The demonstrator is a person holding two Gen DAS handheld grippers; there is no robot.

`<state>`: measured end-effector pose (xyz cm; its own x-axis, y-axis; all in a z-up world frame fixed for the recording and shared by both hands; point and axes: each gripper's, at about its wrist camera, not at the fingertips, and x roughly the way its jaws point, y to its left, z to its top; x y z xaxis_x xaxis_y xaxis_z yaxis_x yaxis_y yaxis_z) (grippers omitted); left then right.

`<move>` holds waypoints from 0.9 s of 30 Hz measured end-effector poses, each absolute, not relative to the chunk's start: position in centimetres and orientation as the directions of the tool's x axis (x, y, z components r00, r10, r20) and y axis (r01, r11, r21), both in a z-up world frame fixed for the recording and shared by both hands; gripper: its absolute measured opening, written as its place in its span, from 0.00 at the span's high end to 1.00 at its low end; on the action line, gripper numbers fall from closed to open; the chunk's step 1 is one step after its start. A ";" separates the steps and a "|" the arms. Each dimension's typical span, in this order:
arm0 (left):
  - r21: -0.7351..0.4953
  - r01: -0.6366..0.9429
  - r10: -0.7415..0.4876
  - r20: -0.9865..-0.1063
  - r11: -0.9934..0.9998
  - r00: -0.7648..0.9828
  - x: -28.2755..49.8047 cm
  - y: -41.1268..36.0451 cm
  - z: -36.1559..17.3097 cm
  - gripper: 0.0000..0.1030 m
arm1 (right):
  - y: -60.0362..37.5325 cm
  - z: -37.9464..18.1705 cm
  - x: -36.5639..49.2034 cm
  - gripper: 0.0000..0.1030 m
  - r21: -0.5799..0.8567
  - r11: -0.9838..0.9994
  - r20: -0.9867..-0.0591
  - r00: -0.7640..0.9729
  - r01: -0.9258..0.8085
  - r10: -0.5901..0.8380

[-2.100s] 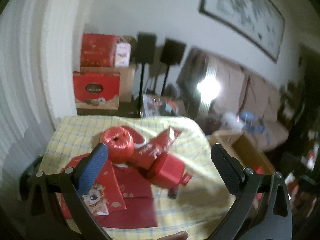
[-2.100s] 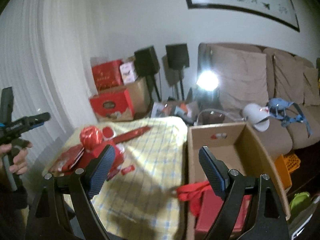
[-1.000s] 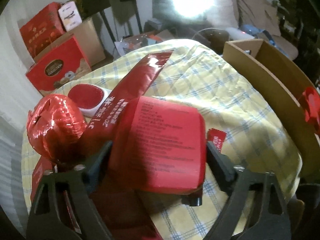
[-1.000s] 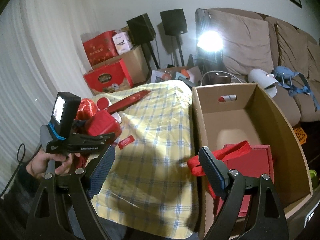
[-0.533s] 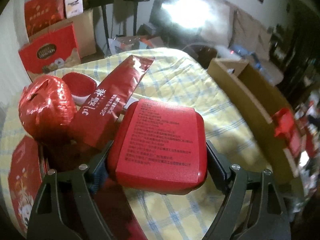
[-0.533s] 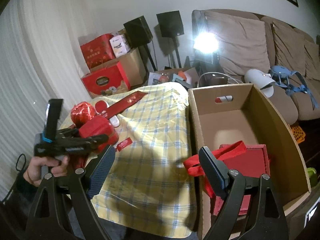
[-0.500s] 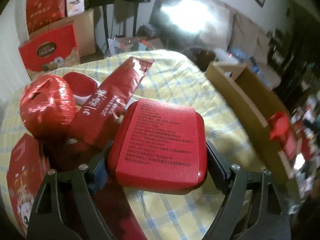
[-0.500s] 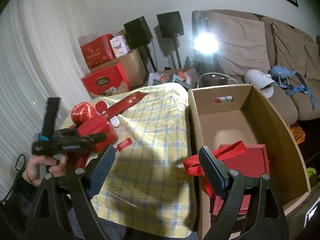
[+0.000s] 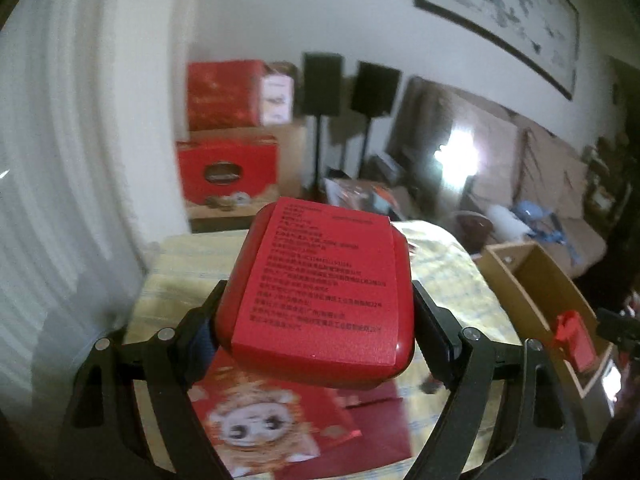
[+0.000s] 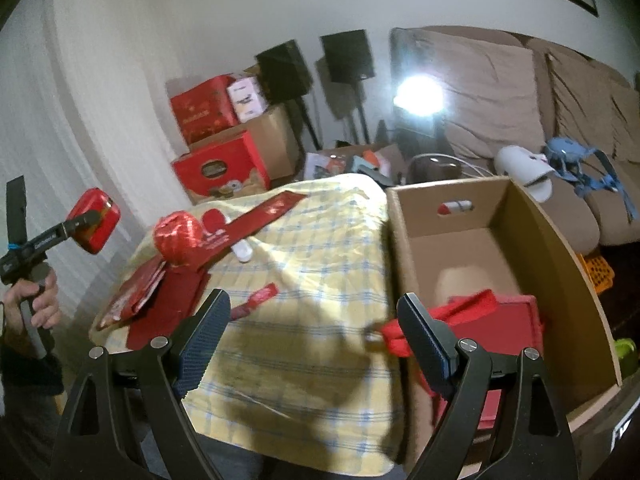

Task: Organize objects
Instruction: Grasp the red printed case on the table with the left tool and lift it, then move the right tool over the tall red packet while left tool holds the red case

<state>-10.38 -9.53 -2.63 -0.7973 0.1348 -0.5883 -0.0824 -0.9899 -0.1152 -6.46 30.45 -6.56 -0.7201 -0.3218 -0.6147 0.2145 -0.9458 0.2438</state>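
Checked cloth covers the bench (image 10: 304,288); left gripper (image 9: 316,316) pinches the red tin (image 9: 320,284) aloft for boxing, right gripper (image 10: 312,332) spread, empty.

This is a home living room. A tan fabric sofa with loose back cushions (image 10: 492,92) stands along a white wall under a dark-framed ink landscape painting (image 9: 500,20). Two black speakers on thin stands (image 10: 320,64) sit beside stacked red gift boxes (image 10: 208,136) and brown cartons. A bench under a yellow checked cloth (image 10: 320,272) sits in front, near pale pleated curtains (image 10: 36,92).
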 end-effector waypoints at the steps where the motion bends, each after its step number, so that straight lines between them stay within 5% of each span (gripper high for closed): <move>1: -0.127 -0.067 0.129 -0.585 -0.990 -0.801 -10.1 -10.4 -2.6 0.19 | 29.8 -6.4 -6.5 0.16 0.236 -0.945 -0.616 -0.717 0.228 -0.326; 27: -0.231 0.034 0.113 -0.592 -0.972 -0.798 -8.2 -22.0 -8.3 0.19 | 9.4 -7.4 -14.6 0.16 0.120 -0.856 -0.711 -0.558 0.504 -0.428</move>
<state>-8.22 -22.05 -8.29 -0.7982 0.1129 -0.5917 0.0339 -0.9723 -0.2313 -14.57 9.44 -7.43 -0.5579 -0.4278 -0.7112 0.5037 -0.8556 0.1195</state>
